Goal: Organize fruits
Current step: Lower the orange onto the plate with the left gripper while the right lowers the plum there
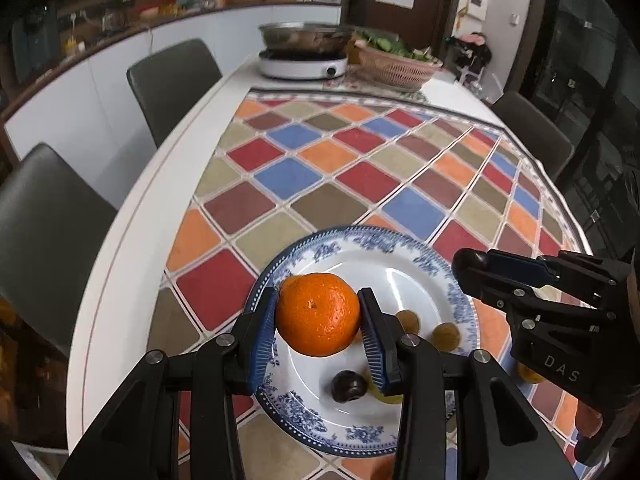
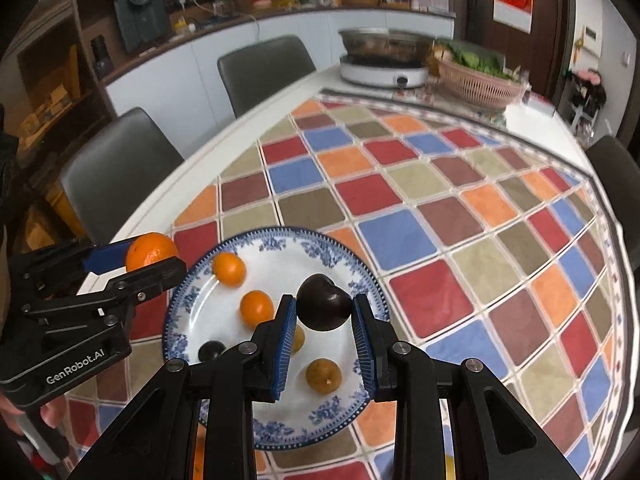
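Clamping an orange (image 1: 318, 314) between its blue pads, the left gripper (image 1: 320, 320) hangs over the plate (image 1: 400, 240). Only the right wrist view shows the right gripper (image 2: 324, 314) pinching a dark plum (image 2: 324, 302) above two small oranges (image 2: 229, 269) and a brown fruit (image 2: 323, 375) on the plate, which rests on the checkered cloth (image 2: 440, 200).

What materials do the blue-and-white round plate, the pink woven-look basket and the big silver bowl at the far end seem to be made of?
Blue-and-white round plate: likely glazed ceramic or porcelain; glossy white surface with reflections and a printed floral rim.
Pink woven-look basket: probably plastic; even pink colour and a regular slotted wall, though blurred.
Big silver bowl: apparently stainless steel; grey metallic sheen.
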Demonstrator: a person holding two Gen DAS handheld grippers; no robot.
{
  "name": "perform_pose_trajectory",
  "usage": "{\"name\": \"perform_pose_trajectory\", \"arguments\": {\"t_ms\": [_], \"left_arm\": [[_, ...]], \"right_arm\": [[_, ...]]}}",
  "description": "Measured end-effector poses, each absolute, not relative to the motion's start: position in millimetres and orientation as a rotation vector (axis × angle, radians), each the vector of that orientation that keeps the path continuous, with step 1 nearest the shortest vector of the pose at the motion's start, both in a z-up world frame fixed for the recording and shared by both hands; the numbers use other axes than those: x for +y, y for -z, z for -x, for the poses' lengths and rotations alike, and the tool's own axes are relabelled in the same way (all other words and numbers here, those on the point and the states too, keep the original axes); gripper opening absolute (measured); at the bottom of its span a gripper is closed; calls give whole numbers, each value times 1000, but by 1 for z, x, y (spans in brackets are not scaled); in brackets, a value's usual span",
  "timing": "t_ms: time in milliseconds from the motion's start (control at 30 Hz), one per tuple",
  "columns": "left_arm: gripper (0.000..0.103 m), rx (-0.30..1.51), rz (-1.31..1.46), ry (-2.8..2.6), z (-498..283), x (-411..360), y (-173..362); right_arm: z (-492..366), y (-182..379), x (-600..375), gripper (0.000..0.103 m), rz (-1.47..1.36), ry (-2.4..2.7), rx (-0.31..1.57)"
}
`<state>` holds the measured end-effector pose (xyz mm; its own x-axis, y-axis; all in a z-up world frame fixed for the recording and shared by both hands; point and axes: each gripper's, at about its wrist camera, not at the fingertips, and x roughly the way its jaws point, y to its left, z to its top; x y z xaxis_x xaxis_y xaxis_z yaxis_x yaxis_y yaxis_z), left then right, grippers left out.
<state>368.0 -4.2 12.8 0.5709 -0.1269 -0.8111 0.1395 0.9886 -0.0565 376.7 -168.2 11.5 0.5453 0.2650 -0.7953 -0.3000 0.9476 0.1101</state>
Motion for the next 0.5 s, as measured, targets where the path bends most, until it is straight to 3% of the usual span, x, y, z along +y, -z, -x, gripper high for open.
{"name": "perform_pose_trajectory", "arguments": {"t_ms": [500], "left_arm": [[40,1058,-15,133,-385,-5,23]], "right_arm": [[-397,25,-165,30,14,-325,1042]]}}
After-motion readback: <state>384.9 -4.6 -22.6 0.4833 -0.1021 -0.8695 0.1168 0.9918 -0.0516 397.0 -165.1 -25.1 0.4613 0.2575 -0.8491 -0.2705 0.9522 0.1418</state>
